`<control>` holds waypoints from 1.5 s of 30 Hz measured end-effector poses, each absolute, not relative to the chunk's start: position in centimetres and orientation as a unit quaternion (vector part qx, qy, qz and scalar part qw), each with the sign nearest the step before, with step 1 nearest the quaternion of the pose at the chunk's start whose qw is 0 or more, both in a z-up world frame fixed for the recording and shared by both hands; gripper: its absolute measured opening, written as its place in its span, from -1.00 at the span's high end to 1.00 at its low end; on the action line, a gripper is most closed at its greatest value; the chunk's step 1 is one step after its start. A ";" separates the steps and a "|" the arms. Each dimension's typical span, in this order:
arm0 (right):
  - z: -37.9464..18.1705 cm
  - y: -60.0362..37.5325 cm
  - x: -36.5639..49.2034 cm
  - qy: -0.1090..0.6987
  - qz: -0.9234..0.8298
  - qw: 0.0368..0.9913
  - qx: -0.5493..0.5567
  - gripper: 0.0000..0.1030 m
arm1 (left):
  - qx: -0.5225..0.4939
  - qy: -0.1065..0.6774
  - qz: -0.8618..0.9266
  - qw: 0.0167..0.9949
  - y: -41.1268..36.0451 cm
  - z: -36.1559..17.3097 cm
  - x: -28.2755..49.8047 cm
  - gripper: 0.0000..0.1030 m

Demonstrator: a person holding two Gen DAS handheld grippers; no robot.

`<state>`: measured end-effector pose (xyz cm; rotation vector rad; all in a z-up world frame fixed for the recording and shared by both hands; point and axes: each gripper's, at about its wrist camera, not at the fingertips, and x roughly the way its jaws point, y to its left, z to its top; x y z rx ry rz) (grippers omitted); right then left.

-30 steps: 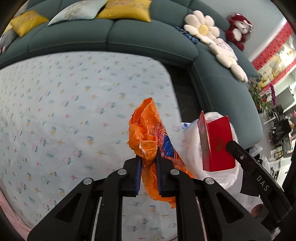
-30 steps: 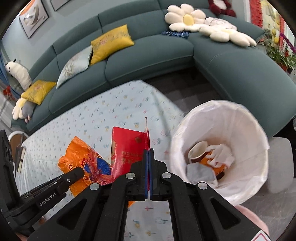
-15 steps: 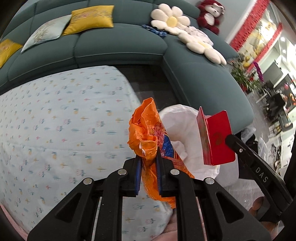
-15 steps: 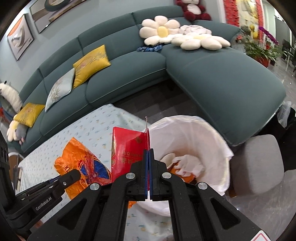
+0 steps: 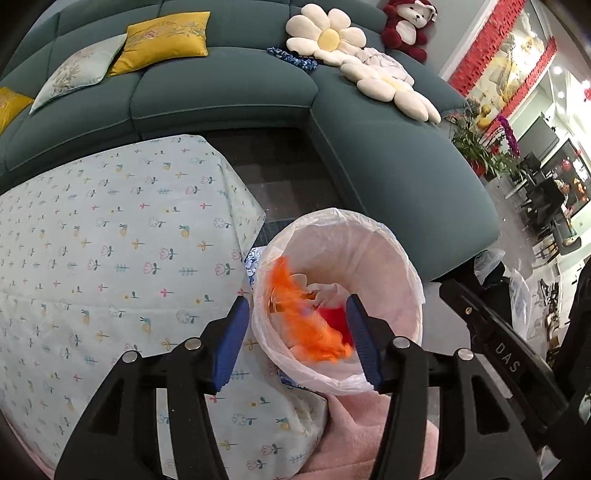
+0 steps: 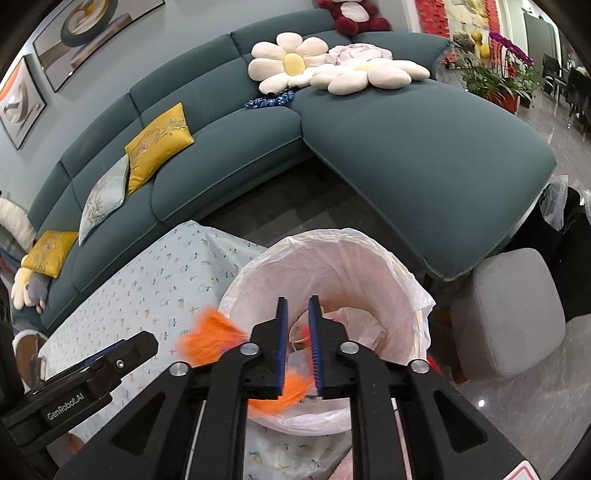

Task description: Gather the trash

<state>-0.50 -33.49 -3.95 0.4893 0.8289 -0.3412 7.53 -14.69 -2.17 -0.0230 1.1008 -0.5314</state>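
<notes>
Left wrist view: left hand-held gripper, jaws opening and empty, drops a light, crinkly orange wrapper into the lined bin; pinch a fold.

A teal sectional sofa wraps the room, bearing yellow cushions, flower-shaped pillows and a red plush bear. A grey ottoman stands on the floor beside the sofa's chaise end. Potted plants stand beyond.
</notes>
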 end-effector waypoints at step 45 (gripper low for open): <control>-2.3 -27.0 -2.0 0.417 -0.133 0.893 0.103 -0.31 | 0.062 0.491 -0.182 0.850 -9.5 -3.2 4.5 -0.37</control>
